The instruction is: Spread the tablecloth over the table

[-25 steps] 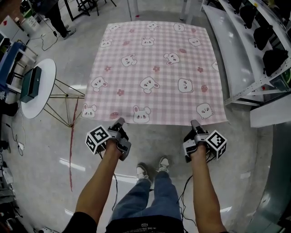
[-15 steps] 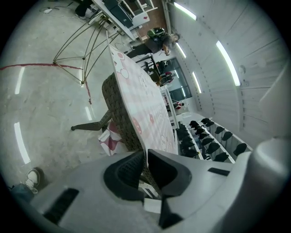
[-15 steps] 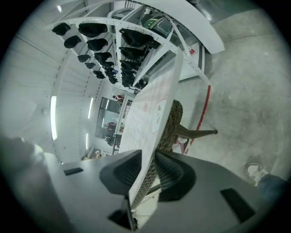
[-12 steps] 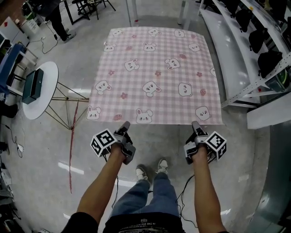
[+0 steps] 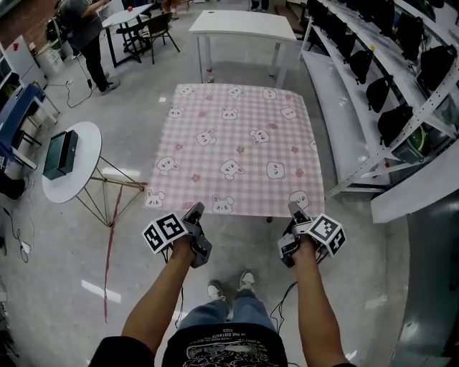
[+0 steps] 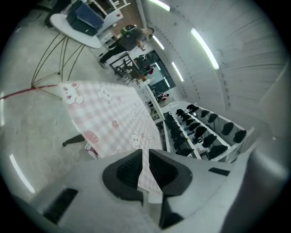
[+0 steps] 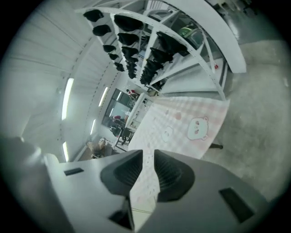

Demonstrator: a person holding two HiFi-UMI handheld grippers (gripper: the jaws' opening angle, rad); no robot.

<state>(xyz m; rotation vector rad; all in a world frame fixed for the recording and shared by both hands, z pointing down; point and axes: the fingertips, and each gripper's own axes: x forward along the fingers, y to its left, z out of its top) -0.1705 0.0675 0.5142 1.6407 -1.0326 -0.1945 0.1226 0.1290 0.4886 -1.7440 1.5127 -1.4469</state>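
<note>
Head view: the tablecloth (image 5: 237,150), pink check w/ bear & rabbit faces, lies flat and spread at centre, at 12 o'clock from the person. The L gripper (image 5: 195,209) sits at the near hem toward the 7 o'clock corner; the R gripper (image 5: 292,208) sits by the 5 o'clock corner. Both tips point to 12 and just overlap the hem; each is held in a bare hand w/ its marker cube outboard. A round white side table (image 5: 87,168) w/ a dark box (image 5: 59,153) stands at 9 o'clock, apart from the cloth; a white table (image 5: 244,21) stands at 12, past the far hem; shelving (image 5: 337,100) w/ black bags runs along 3 o'clock, just beside the cloth's edge; a bystander (image 5: 80,29) is at 11.

Left gripper view: the L gripper (image 6: 145,154) jaws stand a little apart, only a narrow slit. They have just been parting, then easing back in a bit. The pads press on nothing; the cloth shows thru the slit, beyond them. The tablecloth (image 6: 109,118) runs off toward 12; a dark table foot (image 6: 72,141) is on the floor at 9.

Right gripper view: the R gripper (image 7: 148,157) jaws are likewise slightly apart, w/ a somewhat wider slit. They too have just opened and then narrowed a bit; nothing is gripped. The tablecloth (image 7: 182,123) shows thru the gap and spreads to 1 o'clock, w/ a bear face near its corner at 3.
</note>
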